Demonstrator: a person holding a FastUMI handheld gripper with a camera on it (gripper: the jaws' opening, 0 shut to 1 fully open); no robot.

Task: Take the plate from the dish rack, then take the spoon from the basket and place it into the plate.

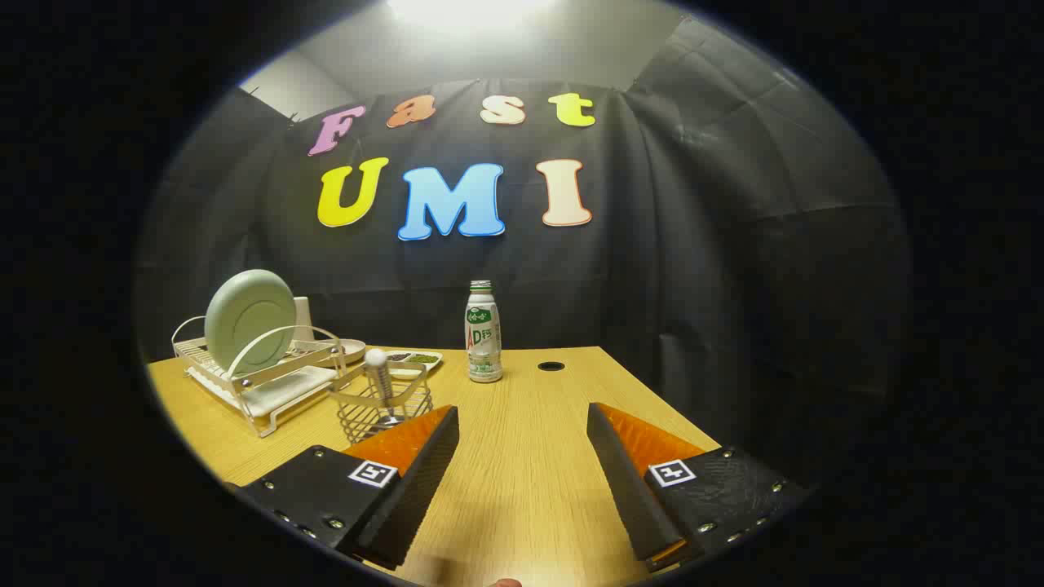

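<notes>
Far left: pale green round plate (249, 320) stands on edge in the white wire dish rack (259, 377), leaning back a little, underside facing the gripper. Looks like stiff plastic or melamine, so probably light, rigid and smooth; my guess is it slips if pinched on the flat face. Best hold is the exposed upper rim, one finger each side of the edge, then lift straight up out of the rack slot so it doesn't snag the curved wire hoop in front.

Just right of the rack: small wire basket (381, 407) with the spoon (378, 377) standing upright in it, white rounded end up, metal shaft below. Bowl end is down inside, hard to see. Thin, light, slick; grip the shaft below the white end and pull vertically.

Behind them: a shallow dish (414, 359) with dark bits. Centre: white bottle with green label (483, 333) on the wooden table (530, 473), and a round cable hole (550, 366) beside it.

Gripper (522, 432): jaws wide apart, nothing between them, over bare tabletop. Plate sits well ahead and to the left of the left finger; basket just beyond that finger's tip.
</notes>
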